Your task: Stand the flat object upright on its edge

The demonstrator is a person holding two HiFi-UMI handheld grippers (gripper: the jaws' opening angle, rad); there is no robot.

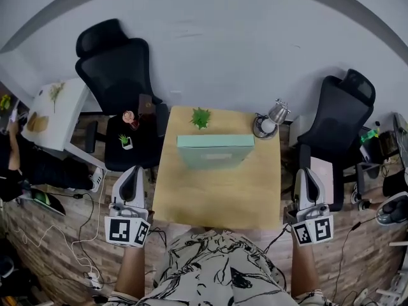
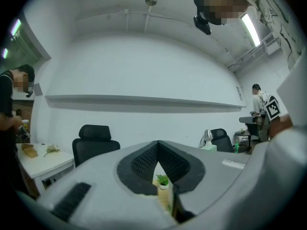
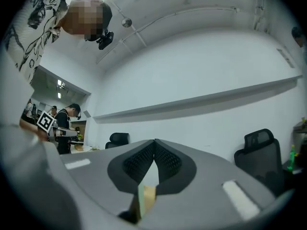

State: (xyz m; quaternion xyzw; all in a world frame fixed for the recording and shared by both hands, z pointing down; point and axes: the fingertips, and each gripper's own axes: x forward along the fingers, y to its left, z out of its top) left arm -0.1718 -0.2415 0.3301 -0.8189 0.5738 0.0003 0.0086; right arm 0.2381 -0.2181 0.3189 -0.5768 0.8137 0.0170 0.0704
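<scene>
Standing on edge: one box (image 1: 215, 153), far-centre on the table (image 1: 210, 203). One plant (image 1: 201, 117) and one lamp (image 1: 274, 116) behind it. Two grippers near: left gripper (image 1: 134, 169) and right gripper (image 1: 305, 171), both closed, empty.

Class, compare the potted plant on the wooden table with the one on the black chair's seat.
The table plant looks larger and leafier than the chair plant. The table plant stands just beyond the green box; the chair plant stands near a pink thing. Both are green and upright.
</scene>
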